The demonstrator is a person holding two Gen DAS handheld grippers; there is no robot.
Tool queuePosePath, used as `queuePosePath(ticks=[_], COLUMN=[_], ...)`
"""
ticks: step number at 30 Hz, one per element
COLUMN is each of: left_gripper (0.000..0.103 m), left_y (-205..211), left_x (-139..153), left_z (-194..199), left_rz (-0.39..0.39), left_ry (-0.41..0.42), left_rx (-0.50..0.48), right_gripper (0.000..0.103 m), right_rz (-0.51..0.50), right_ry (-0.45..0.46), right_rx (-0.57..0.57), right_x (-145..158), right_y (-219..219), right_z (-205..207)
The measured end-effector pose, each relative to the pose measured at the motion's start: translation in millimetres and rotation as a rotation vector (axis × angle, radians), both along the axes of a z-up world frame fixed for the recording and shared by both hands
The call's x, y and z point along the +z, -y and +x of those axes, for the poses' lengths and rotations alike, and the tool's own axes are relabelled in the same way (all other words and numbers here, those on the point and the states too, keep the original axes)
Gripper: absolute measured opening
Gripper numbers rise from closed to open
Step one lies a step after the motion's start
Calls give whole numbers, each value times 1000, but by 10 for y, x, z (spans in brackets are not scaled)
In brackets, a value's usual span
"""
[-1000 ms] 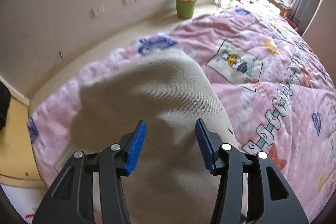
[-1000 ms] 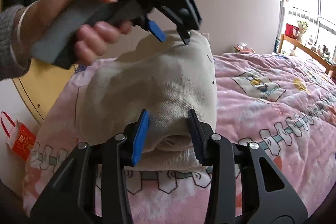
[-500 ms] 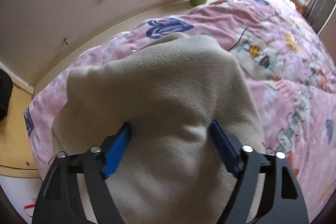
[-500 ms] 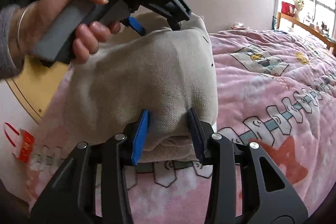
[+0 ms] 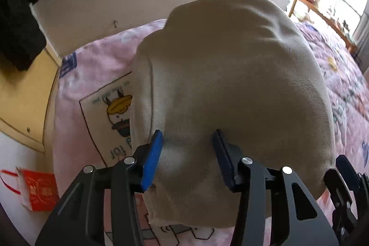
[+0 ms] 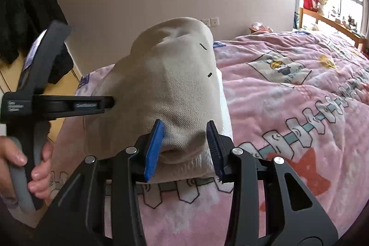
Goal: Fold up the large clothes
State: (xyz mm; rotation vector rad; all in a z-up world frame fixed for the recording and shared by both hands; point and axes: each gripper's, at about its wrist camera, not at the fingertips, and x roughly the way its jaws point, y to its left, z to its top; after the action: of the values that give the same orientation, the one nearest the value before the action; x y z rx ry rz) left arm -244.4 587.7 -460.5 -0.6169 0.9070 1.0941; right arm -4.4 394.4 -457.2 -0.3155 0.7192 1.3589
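Note:
A folded beige garment [image 5: 230, 73] stands in a thick bundle on the pink quilt [image 5: 92, 75] near the bed's edge. My left gripper [image 5: 188, 153] has its jaws closing on the bundle's near edge, with the blue pads pressing into the cloth. In the right wrist view the same garment [image 6: 173, 84] rises as a hump. My right gripper [image 6: 184, 146] is shut on its rolled lower end. The left gripper [image 6: 110, 103] reaches into the bundle's left side, with a hand [image 6: 34, 165] on its handle. The right gripper's black fingers [image 5: 341, 176] show at the bundle's lower right corner.
The pink quilt [image 6: 288, 107] stretches away to the right. A red paper bag [image 5: 39, 188] lies on the floor left of the bed, beside a yellow wooden board [image 5: 20, 107]. Black clothing [image 6: 27, 4] hangs at the left. A wooden shelf [image 6: 332, 22] stands by the window.
My left gripper left the top of the bundle, opened wide, swung down to its side and closed on the cloth again. The right gripper kept its grip and barely moved.

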Motion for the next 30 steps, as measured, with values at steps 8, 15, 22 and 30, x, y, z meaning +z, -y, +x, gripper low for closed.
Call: queuePosePath(ticks=[8,15,22,30], left_gripper=[43,51,87,94], left_y=[-26,281,708,1535], left_x=[-214,452,1395,1971], left_z=[101,-90,-481,-712], left_rz=[3,-47,53,230], left_ry=[-136,-74,37,14], left_rx=[18,91,127,64], right_gripper=[50,51,65,97], right_rz=[-46,-31,109,305], right_ry=[-136,-360,-252,-126], right_rx=[10,-2,-23,17], right_x=[-181,268,1038,1760], right_y=[-82,271,793,1291], right_z=[177,482,468,103])
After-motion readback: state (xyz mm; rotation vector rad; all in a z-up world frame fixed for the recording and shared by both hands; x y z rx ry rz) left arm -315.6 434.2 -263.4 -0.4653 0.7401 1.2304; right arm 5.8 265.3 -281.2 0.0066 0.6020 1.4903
